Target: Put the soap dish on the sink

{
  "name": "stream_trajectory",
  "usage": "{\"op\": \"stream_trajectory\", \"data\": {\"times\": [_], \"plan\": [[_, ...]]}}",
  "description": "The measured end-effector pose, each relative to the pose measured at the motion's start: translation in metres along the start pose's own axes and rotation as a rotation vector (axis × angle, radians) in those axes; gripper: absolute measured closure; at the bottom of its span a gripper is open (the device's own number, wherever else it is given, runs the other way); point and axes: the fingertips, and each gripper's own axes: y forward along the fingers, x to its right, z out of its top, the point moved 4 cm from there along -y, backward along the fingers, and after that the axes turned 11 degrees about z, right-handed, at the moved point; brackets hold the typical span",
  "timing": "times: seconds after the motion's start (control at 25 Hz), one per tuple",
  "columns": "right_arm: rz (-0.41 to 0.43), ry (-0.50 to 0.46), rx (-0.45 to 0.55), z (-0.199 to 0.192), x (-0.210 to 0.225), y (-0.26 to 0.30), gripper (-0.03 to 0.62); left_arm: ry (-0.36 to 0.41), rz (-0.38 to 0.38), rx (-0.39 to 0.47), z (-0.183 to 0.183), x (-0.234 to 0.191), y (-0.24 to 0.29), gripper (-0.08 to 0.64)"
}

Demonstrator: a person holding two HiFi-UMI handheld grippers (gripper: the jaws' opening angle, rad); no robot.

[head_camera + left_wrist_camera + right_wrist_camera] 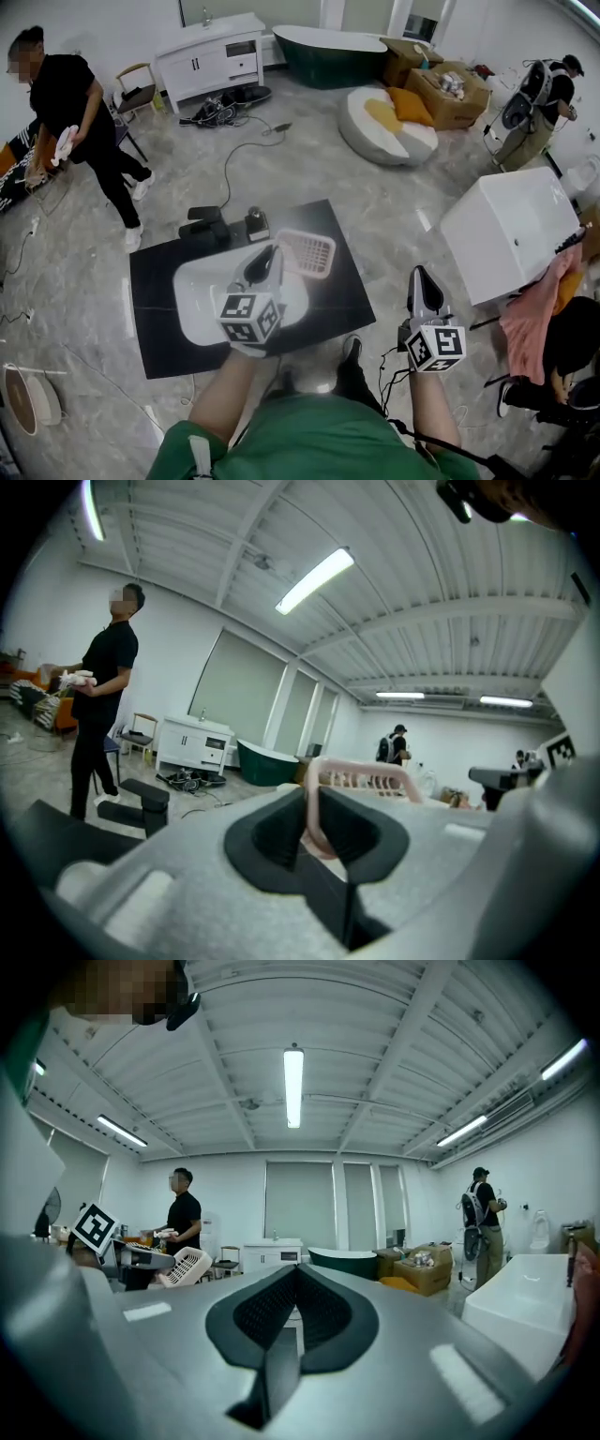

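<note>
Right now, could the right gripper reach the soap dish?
Probably yes: nothing stands between the right gripper and the soap dish. But its jaws are shut, and the left gripper clamps the dish's rim.

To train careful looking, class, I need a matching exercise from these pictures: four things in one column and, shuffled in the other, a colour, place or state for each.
Things:
1. soap dish
2. bathtub
3. right gripper
4. sink

Descriptions:
A. dark green, far across the room
B. white, set in the black counter
C. pink, clamped by the left gripper
D. shut, empty, off the counter's right side

Pairs: 1-C, 2-A, 3-D, 4-B.
</note>
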Motion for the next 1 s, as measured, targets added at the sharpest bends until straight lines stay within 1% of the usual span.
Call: {"op": "stream_trajectory", "data": {"times": [0.12,0.24,0.44,0.6,0.76,0.88,1.0], "plan": [[0.081,0.022,-0.013,-0.009,0.032,0.035,0.594,0.000,0.065,-0.011,-0.007,0.010,0.025,0.517],[0.158,0.026,-0.016,-0.008,0.069,0.067,0.595,-0.001,0.137,-0.015,-0.011,0.023,0.048,0.517],[0.221,0.048,-0.020,-0.012,0.132,0.106,0.594,-0.007,0.245,-0.012,-0.016,0.037,0.079,0.517],[0.285,0.059,-0.028,-0.018,0.159,0.131,0.594,-0.019,0.330,-0.015,-0.020,0.043,0.090,0.517],[0.354,0.079,-0.040,-0.030,0.178,0.153,0.594,-0.046,0.395,-0.023,-0.032,0.048,0.105,0.517],[0.391,0.092,-0.062,-0.042,0.190,0.167,0.594,-0.057,0.430,-0.052,-0.044,0.046,0.125,0.517],[0.399,0.110,-0.093,-0.057,0.198,0.177,0.594,-0.056,0.451,-0.095,-0.058,0.042,0.144,0.517]]}}
